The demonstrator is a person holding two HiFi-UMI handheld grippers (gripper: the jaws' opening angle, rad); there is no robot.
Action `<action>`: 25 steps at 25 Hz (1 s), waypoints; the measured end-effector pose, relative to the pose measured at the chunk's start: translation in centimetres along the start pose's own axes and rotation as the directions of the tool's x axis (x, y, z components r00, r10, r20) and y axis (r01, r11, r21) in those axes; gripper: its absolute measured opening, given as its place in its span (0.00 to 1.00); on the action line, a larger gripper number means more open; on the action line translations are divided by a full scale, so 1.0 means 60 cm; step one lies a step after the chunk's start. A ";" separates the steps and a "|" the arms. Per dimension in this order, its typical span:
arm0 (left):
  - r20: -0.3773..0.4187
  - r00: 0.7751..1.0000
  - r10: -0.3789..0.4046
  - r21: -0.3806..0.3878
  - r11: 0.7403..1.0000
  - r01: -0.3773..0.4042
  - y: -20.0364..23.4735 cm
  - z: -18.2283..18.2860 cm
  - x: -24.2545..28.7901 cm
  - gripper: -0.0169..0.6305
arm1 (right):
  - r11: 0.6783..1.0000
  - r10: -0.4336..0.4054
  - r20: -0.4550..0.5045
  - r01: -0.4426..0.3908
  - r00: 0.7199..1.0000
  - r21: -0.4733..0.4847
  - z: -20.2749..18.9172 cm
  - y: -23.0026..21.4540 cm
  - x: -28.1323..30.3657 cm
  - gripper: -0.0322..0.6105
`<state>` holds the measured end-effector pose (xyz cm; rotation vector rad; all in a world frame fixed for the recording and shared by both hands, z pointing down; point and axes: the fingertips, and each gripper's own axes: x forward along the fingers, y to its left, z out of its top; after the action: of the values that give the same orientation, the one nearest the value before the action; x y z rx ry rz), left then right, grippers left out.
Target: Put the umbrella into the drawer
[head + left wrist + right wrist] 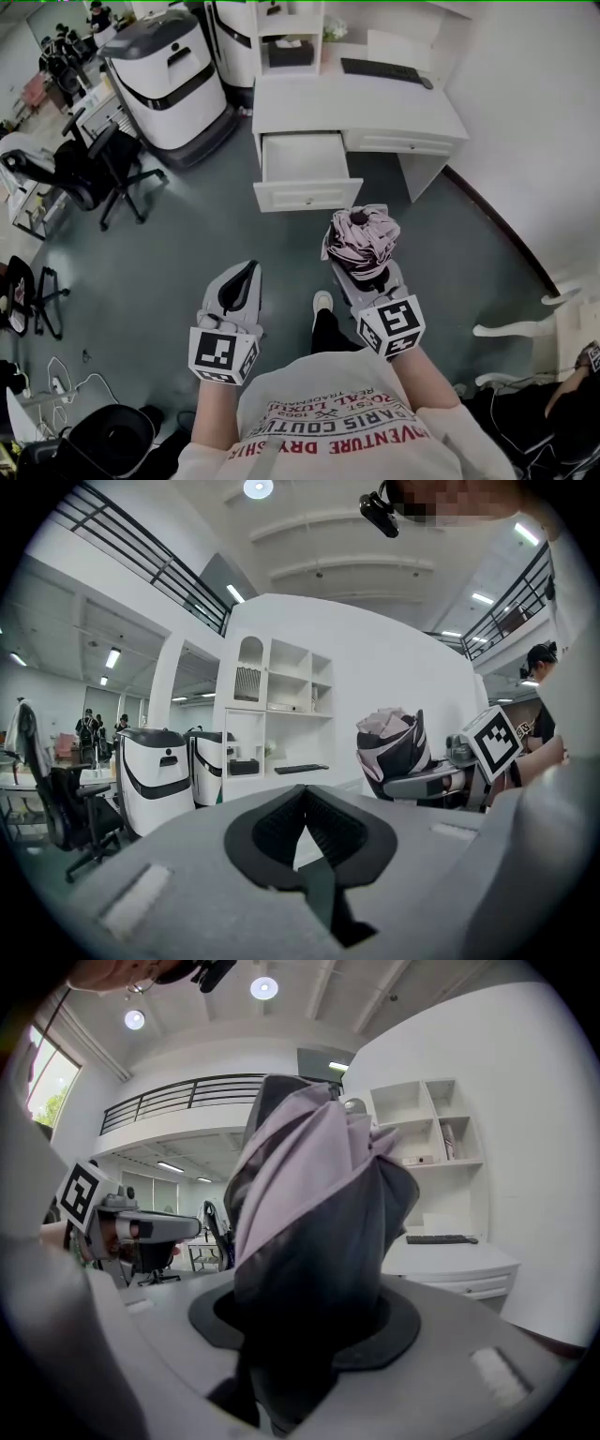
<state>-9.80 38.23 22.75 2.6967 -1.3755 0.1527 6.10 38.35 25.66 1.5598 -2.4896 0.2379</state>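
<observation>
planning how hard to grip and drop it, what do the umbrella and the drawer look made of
Umbrella: soft woven fabric, probably nylon or polyester, in matte pink and dark grey. It bunches in loose folds.
Drawer: rigid white board, likely painted wood or MDF, with a smooth, even finish and a flat panelled front.

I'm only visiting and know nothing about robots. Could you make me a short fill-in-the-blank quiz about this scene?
1. The right claw is closed on a folded ____.
2. The drawer of the white desk ahead stands ____.
3. The left claw is shut and holds ____.
4. On the desk lies a black ____.

Missing words: umbrella; open; nothing; keyboard.
</observation>
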 end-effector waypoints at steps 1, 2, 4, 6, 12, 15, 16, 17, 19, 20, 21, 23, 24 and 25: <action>-0.001 1.000 0.007 -0.001 1.000 -0.007 0.011 0.005 0.025 0.03 | 1.000 0.011 -0.002 -0.011 1.000 -0.002 0.005 -0.017 0.024 0.36; -0.001 1.000 0.014 -0.004 1.000 -0.014 0.022 0.010 0.054 0.03 | 1.000 0.019 -0.006 -0.019 1.000 -0.004 0.010 -0.036 0.049 0.36; -0.001 1.000 0.026 -0.014 1.000 -0.026 0.045 0.019 0.113 0.03 | 1.000 0.030 -0.017 -0.030 0.999 -0.007 0.020 -0.077 0.096 0.37; -0.001 0.999 0.034 -0.022 0.999 -0.034 0.063 0.028 0.170 0.03 | 0.999 0.043 -0.031 -0.043 0.999 -0.003 0.028 -0.119 0.139 0.37; 0.008 0.999 0.051 -0.032 0.998 -0.051 0.096 0.058 0.329 0.03 | 0.998 0.062 -0.087 -0.062 0.994 0.004 0.043 -0.249 0.243 0.37; -0.002 0.998 0.059 -0.033 0.998 -0.059 0.112 0.062 0.383 0.03 | 0.998 0.066 -0.111 -0.065 0.992 0.012 0.043 -0.296 0.289 0.37; -0.008 0.998 0.064 -0.038 0.997 -0.064 0.118 0.060 0.397 0.03 | 0.998 0.070 -0.122 -0.069 0.990 0.011 0.041 -0.306 0.302 0.37; -0.013 0.997 0.070 -0.044 0.997 -0.070 0.125 0.057 0.409 0.03 | 0.997 0.077 -0.134 -0.076 0.988 0.009 0.038 -0.314 0.315 0.37; -0.023 0.997 0.074 -0.050 0.996 -0.075 0.137 0.054 0.431 0.03 | 0.995 0.094 -0.156 -0.095 0.983 0.004 0.032 -0.325 0.337 0.37; -0.027 0.997 0.072 -0.047 0.996 -0.073 0.142 0.053 0.442 0.03 | 0.995 0.100 -0.166 -0.102 0.981 -0.002 0.029 -0.330 0.348 0.37; -0.030 0.997 0.067 -0.043 0.997 -0.068 0.147 0.052 0.452 0.03 | 0.994 0.103 -0.174 -0.106 0.979 -0.009 0.026 -0.334 0.359 0.37; -0.034 0.998 0.056 -0.034 0.998 -0.058 0.161 0.047 0.470 0.03 | 0.994 0.107 -0.191 -0.111 0.976 -0.011 0.018 -0.340 0.384 0.37; -0.040 0.998 0.053 -0.034 0.998 -0.054 0.171 0.042 0.479 0.03 | 0.994 0.110 -0.201 -0.113 0.973 -0.003 0.013 -0.343 0.398 0.37; -0.047 0.998 0.050 -0.038 0.998 -0.052 0.182 0.035 0.489 0.03 | 0.993 0.113 -0.212 -0.114 0.971 0.008 0.006 -0.346 0.414 0.37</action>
<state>-1.40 8.10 25.34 2.6112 -1.4199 0.1885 14.19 7.70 32.11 1.3146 -2.4114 0.3947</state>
